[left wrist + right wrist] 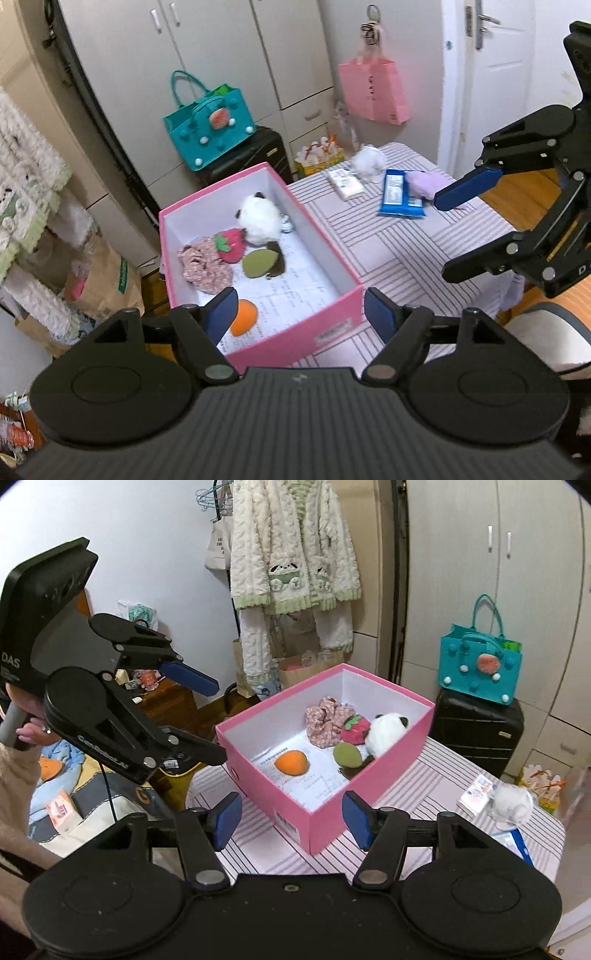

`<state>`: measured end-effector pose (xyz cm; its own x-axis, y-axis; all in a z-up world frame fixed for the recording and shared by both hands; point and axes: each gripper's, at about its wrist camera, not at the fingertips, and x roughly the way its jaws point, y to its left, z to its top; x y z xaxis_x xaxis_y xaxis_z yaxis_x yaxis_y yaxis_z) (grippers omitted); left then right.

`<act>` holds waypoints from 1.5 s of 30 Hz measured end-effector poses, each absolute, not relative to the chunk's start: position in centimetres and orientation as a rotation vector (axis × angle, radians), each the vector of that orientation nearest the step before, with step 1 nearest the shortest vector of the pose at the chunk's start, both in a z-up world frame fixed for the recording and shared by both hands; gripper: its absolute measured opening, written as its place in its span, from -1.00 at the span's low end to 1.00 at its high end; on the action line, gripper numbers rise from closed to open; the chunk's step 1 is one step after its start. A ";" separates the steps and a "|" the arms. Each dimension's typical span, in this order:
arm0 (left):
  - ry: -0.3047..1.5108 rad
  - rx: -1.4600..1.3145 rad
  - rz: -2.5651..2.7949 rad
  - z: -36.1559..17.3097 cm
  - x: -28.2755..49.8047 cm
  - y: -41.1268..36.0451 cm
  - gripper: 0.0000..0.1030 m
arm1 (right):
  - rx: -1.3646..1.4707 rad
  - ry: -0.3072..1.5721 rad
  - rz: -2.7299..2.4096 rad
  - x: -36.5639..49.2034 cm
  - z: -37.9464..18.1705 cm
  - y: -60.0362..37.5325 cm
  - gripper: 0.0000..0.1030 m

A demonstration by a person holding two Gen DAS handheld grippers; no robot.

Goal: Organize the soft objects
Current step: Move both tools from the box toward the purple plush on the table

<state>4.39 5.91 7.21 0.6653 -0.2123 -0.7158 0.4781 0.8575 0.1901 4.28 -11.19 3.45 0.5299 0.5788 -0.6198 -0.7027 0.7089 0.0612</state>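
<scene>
A pink box (325, 314) (258, 771) stands on the striped table (406, 251) (258, 853). Inside it lie a panda plush (258, 218) (386, 731), a red strawberry (231, 245) (354, 731), a floral fabric piece (205, 266) (327, 718), a green leaf (260, 262) (347, 755) and an orange plush (243, 315) (291, 762). A white fluffy toy (367, 160) (511, 801) and a purple soft thing (428, 182) rest further along the table. My left gripper (301, 314) (218, 720) hangs open over the box's near corner, holding nothing. My right gripper (291, 819) (450, 232) is open and holds nothing, above the table beside the box.
A blue pack (397, 195) (515, 843) and a white tissue pack (345, 181) (476, 790) lie on the table. A teal bag (210, 125) (480, 664) sits on a black suitcase (476, 731). A pink bag (373, 90) hangs on the wardrobe; a fleece coat (295, 554) hangs left.
</scene>
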 end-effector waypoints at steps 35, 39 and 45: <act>0.650 0.319 -0.613 -1.1 2.4 -4.0 0.54 | -0.121 0.624 0.526 2.1 -8.0 -22.1 0.48; 0.602 0.290 -0.595 -2.2 3.7 -5.1 0.54 | -0.089 0.617 0.475 3.8 -9.6 -23.3 0.48; 0.599 0.219 -0.608 -4.3 6.3 -7.3 0.54 | -0.032 0.595 0.390 6.1 -12.2 -25.4 0.50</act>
